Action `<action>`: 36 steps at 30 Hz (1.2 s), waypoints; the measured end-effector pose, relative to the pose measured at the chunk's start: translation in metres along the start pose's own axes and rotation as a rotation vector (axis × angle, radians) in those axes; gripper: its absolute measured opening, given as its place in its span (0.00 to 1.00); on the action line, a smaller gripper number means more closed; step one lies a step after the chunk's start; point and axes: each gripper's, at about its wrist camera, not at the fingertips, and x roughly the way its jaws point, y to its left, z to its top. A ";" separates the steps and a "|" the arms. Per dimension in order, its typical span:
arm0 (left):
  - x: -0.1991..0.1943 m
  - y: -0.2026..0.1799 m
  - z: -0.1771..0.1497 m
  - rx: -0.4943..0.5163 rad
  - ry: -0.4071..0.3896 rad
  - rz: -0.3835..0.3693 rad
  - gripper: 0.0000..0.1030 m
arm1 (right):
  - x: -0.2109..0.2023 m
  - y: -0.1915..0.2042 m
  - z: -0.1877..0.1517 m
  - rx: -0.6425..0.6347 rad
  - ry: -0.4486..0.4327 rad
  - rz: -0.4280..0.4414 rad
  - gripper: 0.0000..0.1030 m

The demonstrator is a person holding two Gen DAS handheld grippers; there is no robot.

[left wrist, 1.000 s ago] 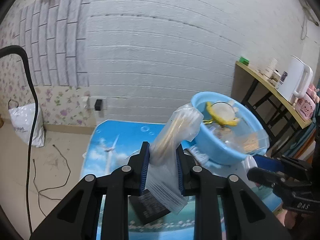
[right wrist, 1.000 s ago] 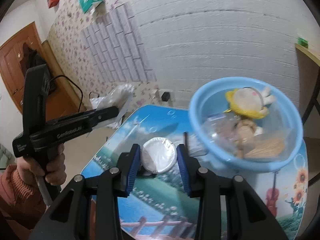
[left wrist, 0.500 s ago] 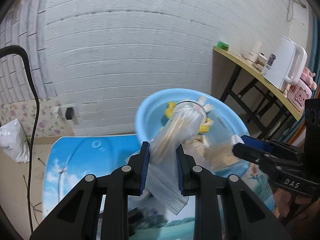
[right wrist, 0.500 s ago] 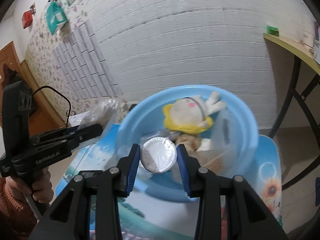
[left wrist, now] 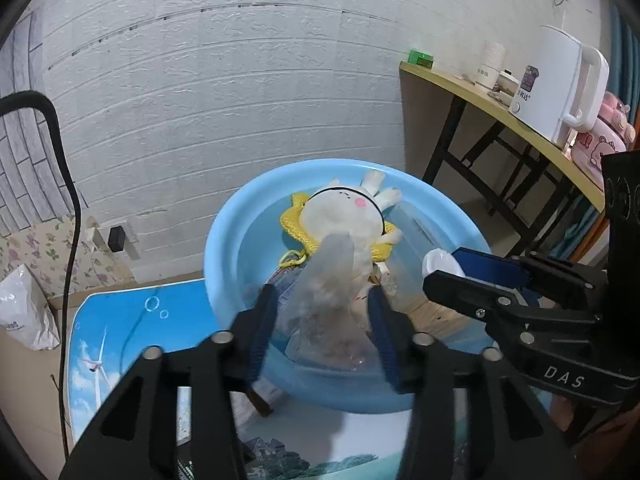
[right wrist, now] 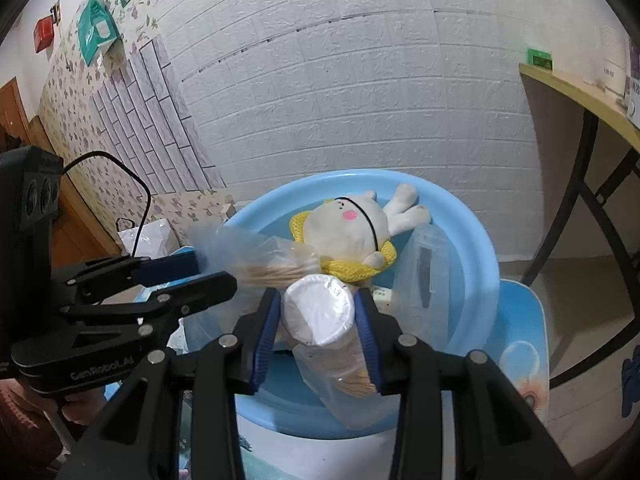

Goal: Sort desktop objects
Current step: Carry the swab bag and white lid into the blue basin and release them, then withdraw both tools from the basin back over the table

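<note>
A blue basin (left wrist: 224, 264) (right wrist: 476, 248) stands on the picture-printed table and holds a white and yellow plush toy (left wrist: 344, 212) (right wrist: 352, 224) and clear bags. My left gripper (left wrist: 322, 326) is open over the basin's near rim; a clear bag of wooden sticks (left wrist: 332, 296) (right wrist: 276, 264) lies loose between its spread fingers. My right gripper (right wrist: 318, 316) is shut on a white paper cup (right wrist: 320, 308) (left wrist: 440, 262), held over the basin, with another bag of sticks (right wrist: 348, 372) beneath it.
The printed table (left wrist: 120, 340) extends left of the basin. A wooden side table (left wrist: 500, 108) with a white kettle (left wrist: 560, 84) stands at right. A white brick wall is behind. A black cable (left wrist: 68, 184) hangs at left, and a plastic bag (left wrist: 20, 308) lies on the floor.
Both grippers moved forward over the basin. My left gripper's fingers spread apart and released the bag of sticks. My right gripper still holds the cup.
</note>
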 end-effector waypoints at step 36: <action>-0.073 0.090 -0.098 -0.214 -0.004 0.156 0.81 | -0.047 0.049 -0.045 -0.010 -0.002 0.026 0.73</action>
